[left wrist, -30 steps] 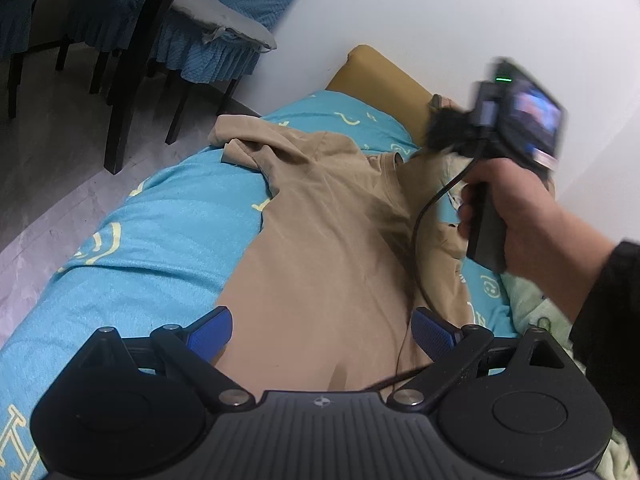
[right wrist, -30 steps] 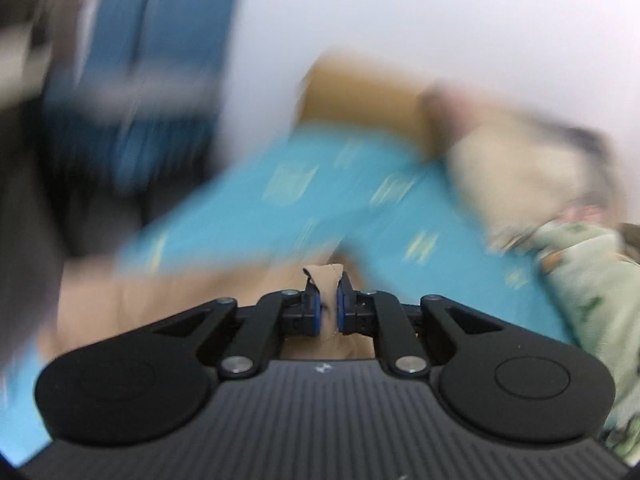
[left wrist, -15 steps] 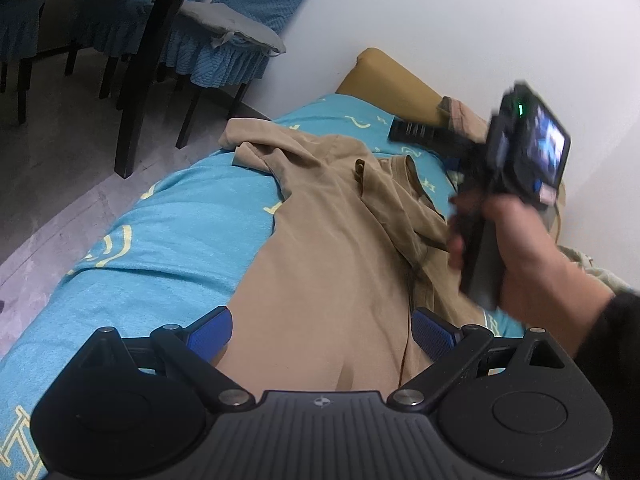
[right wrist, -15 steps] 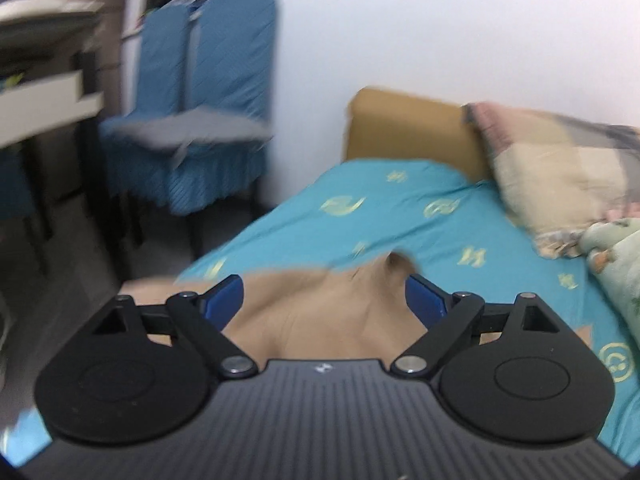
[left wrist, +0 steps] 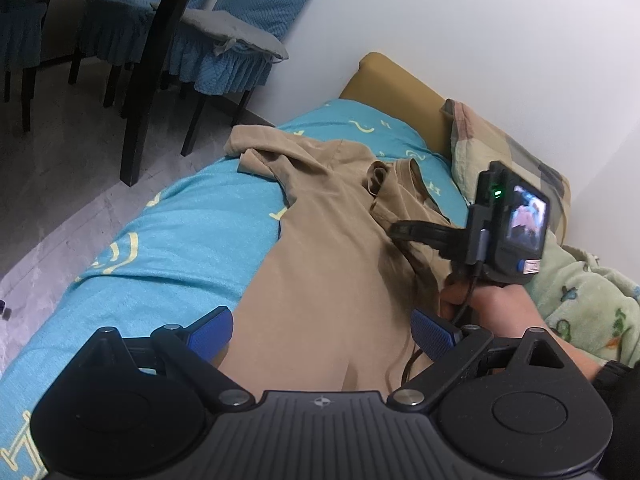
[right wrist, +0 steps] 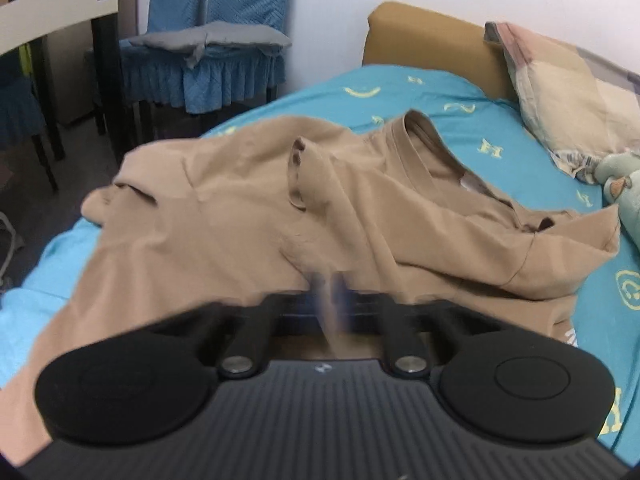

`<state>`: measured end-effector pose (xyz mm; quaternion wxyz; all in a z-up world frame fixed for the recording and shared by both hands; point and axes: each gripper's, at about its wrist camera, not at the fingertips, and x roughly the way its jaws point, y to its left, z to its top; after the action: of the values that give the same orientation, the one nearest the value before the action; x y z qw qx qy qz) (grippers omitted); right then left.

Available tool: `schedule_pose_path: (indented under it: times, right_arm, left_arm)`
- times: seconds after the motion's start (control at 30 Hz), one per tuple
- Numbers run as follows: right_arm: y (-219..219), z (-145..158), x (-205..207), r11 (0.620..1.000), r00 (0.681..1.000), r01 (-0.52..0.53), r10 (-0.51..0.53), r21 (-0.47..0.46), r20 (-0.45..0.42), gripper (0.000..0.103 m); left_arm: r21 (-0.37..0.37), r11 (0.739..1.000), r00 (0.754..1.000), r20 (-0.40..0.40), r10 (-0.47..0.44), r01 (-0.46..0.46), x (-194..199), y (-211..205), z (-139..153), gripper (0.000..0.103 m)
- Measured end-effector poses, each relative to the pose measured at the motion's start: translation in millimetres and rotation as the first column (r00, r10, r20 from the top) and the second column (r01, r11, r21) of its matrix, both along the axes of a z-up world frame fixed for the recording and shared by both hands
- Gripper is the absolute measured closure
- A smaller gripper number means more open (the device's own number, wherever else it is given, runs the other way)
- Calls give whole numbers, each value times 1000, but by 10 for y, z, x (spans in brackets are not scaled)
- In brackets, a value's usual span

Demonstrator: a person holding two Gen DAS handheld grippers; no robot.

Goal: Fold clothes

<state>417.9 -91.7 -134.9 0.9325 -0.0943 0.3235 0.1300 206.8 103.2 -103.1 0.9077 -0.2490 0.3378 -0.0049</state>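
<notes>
A tan T-shirt (left wrist: 332,248) lies spread on the bed with the turquoise sheet (left wrist: 172,240), its right side folded over toward the middle. It also shows in the right wrist view (right wrist: 240,216), collar at the upper right. My left gripper (left wrist: 322,334) is open and empty, hovering over the shirt's lower part. My right gripper (right wrist: 330,288) is blurred, its fingers close together on a fold of the shirt near the middle. The right gripper's body (left wrist: 508,232), held in a hand, shows over the shirt's right side in the left wrist view.
A beige patterned pillow (right wrist: 568,92) and a green printed blanket (left wrist: 580,304) lie at the right. A mustard headboard (right wrist: 424,36) stands against the white wall. Blue-covered chairs (right wrist: 204,56) and a dark table leg (left wrist: 148,80) stand left of the bed.
My right gripper opened, dropped down onto the shirt's right middle and closed again on a fold. The folded-over sleeve now lies on the shirt. My left gripper stayed open in place.
</notes>
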Motion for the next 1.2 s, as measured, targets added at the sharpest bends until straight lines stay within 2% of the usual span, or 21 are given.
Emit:
schedule_pose_path:
  times: [0.1,0.2,0.33,0.37,0.4,0.47,0.5,0.7,0.83,0.97,1.13,1.2]
  right_arm:
    - [-48,150,-136,996,996,-6,-1,87,86,97]
    - [-120,279,-244,985,994,-12,-7,173,108,97]
    - [-198,236,-266,977,999,-11,1,214,49,94]
    - [-209,236,-263,978,1000,-10,7,210,19,89]
    - [-221,258,-278,977,1000,-6,8,212,-8,80]
    - [-293,343,-435,969,1000,12,-14,247,9,25]
    - [-339,404,-544,964,999,23,-33,265,35,18]
    - [-600,878,-1456,958,979,65,-115,278,168,18]
    - [-811,1128,-2142,943,970,114,-174,312,172,18]
    - [-980,1197,-2734,929,954,169,-238,330,183,18]
    - [-1189,1281,-3462,906,928,234,-317,353,197,18]
    - [-1249,1288,-3625,900,917,245,-336,361,214,18]
  left_arm:
    - [13,1000,1000,11,9,-9,-12,15,28,7]
    - [33,999,1000,24,11,-12,-26,19,51,7]
    - [77,997,999,42,-8,4,-40,-19,76,7]
    - [87,996,999,44,-16,12,-42,-32,82,7]
    - [99,995,998,48,-27,22,-46,-51,90,7]
    - [131,991,997,60,-46,38,-66,-91,113,7]
    - [145,988,996,69,-55,44,-84,-104,130,7]
    - [229,970,984,132,-118,86,-263,-211,255,7]
    - [275,952,969,168,-182,132,-483,-355,342,7]
    - [246,949,955,170,-242,197,-726,-472,397,7]
    - [274,937,940,200,-276,217,-1063,-600,484,7]
    - [291,933,936,213,-279,211,-1191,-648,529,7]
